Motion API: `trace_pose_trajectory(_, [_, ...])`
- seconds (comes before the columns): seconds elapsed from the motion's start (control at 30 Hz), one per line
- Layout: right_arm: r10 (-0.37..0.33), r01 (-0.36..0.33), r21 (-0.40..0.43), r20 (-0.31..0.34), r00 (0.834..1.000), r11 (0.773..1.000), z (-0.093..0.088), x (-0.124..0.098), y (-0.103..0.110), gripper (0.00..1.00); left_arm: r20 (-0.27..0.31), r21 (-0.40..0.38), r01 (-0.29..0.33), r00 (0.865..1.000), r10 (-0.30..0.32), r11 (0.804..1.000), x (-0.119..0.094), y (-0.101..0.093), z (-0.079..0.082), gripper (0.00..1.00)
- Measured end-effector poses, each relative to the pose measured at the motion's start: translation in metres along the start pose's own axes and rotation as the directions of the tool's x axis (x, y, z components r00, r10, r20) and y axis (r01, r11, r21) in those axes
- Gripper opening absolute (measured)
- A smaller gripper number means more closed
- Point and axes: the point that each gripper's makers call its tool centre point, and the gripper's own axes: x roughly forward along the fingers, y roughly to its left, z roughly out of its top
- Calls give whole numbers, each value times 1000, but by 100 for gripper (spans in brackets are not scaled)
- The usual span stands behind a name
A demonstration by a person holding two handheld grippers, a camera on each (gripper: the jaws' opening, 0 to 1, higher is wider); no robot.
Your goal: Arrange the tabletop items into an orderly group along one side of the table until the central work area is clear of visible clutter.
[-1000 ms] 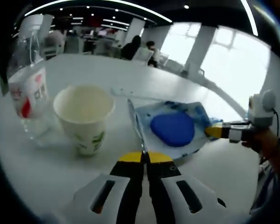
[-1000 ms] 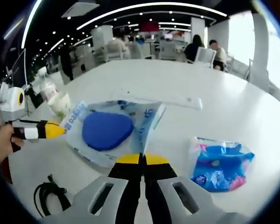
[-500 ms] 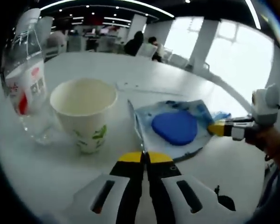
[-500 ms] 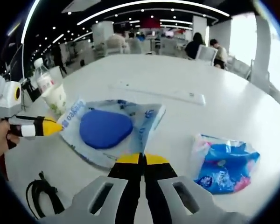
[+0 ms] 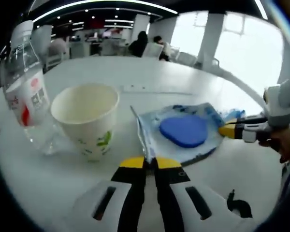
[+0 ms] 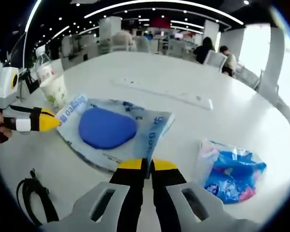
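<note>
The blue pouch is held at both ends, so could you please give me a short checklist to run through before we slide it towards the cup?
1. Left gripper shut on blue pouch: ok.
2. Right gripper shut on the pouch's opposite edge: ok.
3. Pouch lying flat on the table: ok, one corner curls up.
4. Paper cup upright, apart from pouch: ok.
5. Water bottle upright beside the cup: ok.
6. Black cable away from the pouch: ok.

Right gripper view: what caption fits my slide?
Both grippers pinch a blue-padded packet on a white table.
</note>
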Motion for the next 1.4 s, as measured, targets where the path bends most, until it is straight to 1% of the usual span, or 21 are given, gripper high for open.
trace_pose_trajectory(0.07, [-3, 3, 10, 5, 1000, 1000, 1, -1, -1, 7, 0, 23, -18, 1000, 18, 1000, -2, 1, 0, 9])
trace_pose_trajectory(0.13, [19, -19, 5, 60, 998, 1000, 13, -3, 1, 9, -2, 32, -24, 1000, 24, 999, -4, 0, 0, 18])
trace_pose_trajectory(0.17, [28, -30, 15, 70, 997, 999, 16, -6, 1, 11, -15, 9, -22, 1000, 22, 1000, -7, -1, -1, 23])
trace_pose_trajectory(0.2, [31, -35, 42, 90, 996, 999, 21, -9, 2, 15, -10, -5, -13, 1000, 13, 1000, -9, -3, 0, 27])
trace_pose_trajectory(0.27, [24, -27, 24, 120, 993, 999, 30, -15, 0, 23, 4, -1, -8, 1000, 8, 1000, -15, -7, 2, 29])
trace_pose_trajectory(0.37, [16, -17, 8, 131, 991, 1000, 34, -20, -1, 30, 0, 21, 0, 1000, 0, 1000, -18, -11, 3, 33])
trace_pose_trajectory(0.43, [1, -2, 8, 145, 989, 1000, 38, -26, -5, 35, 5, 29, 3, 1000, -3, 1000, -23, -13, 5, 39])
trace_pose_trajectory(0.47, [-15, 12, 22, 167, 986, 1000, 42, -30, -9, 38, 11, 28, 4, 1000, -4, 1000, -28, -14, 6, 41])
trace_pose_trajectory(0.53, [-42, 39, 17, 201, 979, 999, 47, -37, -18, 46, 26, 59, 14, 1000, -15, 998, -34, -18, 8, 44])
trace_pose_trajectory(0.57, [-54, 50, 25, 203, 978, 998, 47, -39, -22, 50, 24, 62, 8, 1000, -10, 998, -36, -18, 8, 47])
trace_pose_trajectory(0.6, [-83, 76, 43, 219, 972, 996, 48, -43, -30, 56, 22, 71, 5, 1000, -6, 997, -38, -18, 8, 51])
trace_pose_trajectory(0.67, [-110, 99, 61, 237, 965, 993, 49, -48, -41, 62, 22, 85, 11, 1000, -13, 996, -45, -19, 7, 60])
trace_pose_trajectory(0.8, [-125, 107, 83, 256, 959, 991, 49, -55, -54, 64, 28, 159, 19, 999, -24, 987, -60, -21, 10, 69])
trace_pose_trajectory(0.83, [-126, 106, 92, 252, 959, 990, 47, -56, -58, 65, 38, 159, 26, 999, -33, 987, -62, -22, 11, 75])
trace_pose_trajectory(0.87, [-136, 113, 105, 251, 958, 988, 46, -57, -61, 66, 45, 95, 61, 997, -66, 994, -65, -27, 13, 79])
trace_pose_trajectory(1.0, [-161, 136, 118, 243, 957, 984, 39, -59, -71, 66, 39, 159, 77, 996, -84, 984, -75, -32, 15, 83])
trace_pose_trajectory(1.1, [-172, 145, 128, 236, 956, 981, 33, -57, -77, 68, 61, 151, 106, 991, -117, 983, -84, -38, 20, 94])
trace_pose_trajectory(1.17, [-174, 147, 132, 226, 959, 980, 28, -55, -80, 68, 62, 168, 122, 989, -134, 978, -90, -44, 21, 99])
trace_pose_trajectory(1.23, [-176, 149, 132, 228, 958, 980, 25, -53, -81, 68, 48, 198, 134, 988, -146, 971, -94, -48, 20, 99])
trace_pose_trajectory(1.3, [-179, 155, 110, 250, 952, 982, 25, -52, -83, 68, 31, 225, 147, 987, -158, 963, -97, -49, 19, 99])
trace_pose_trajectory(1.4, [-174, 156, 88, 276, 945, 984, 26, -51, -82, 66, 20, 240, 150, 987, -160, 959, -103, -50, 18, 99])
